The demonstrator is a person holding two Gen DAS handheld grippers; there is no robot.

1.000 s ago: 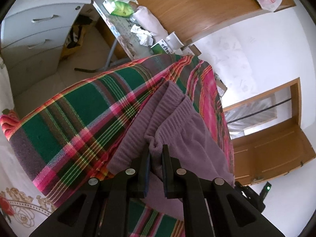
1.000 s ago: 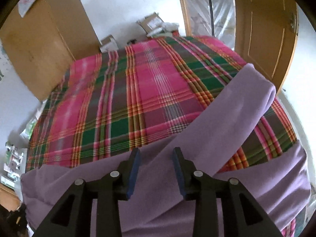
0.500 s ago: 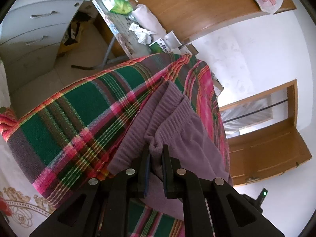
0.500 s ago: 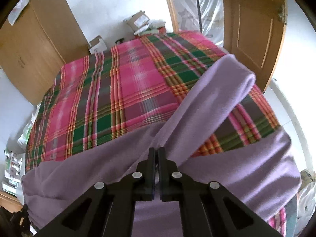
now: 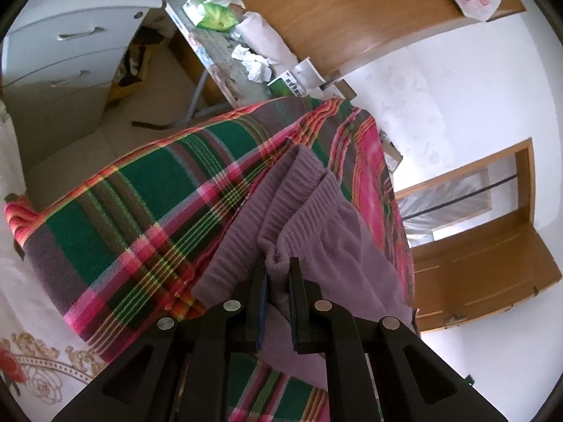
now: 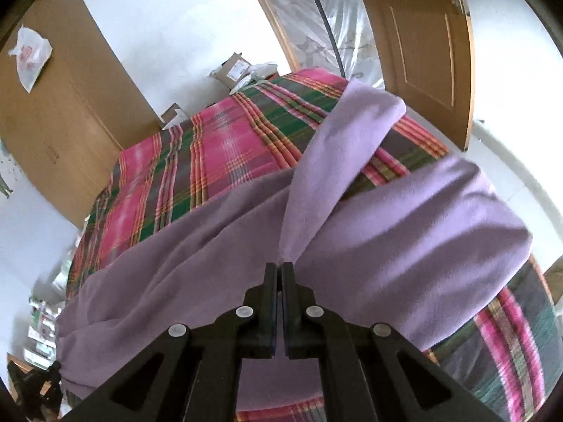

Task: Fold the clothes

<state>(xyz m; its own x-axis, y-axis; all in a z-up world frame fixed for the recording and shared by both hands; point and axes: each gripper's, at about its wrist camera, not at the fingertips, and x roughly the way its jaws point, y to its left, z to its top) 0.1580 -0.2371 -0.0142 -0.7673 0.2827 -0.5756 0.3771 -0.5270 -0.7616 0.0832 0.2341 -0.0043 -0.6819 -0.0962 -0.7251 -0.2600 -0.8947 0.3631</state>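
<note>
Bright daylight, fisheye-warped edges, slight blur

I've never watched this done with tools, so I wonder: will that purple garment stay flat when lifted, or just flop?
Probably flop: the garment already bunches into a gather where the right tool pinches it. Its ribbed hem crumples at the left tool, so it seems soft. It likely won't slip, being fuzzy knit on a woven blanket.
</note>
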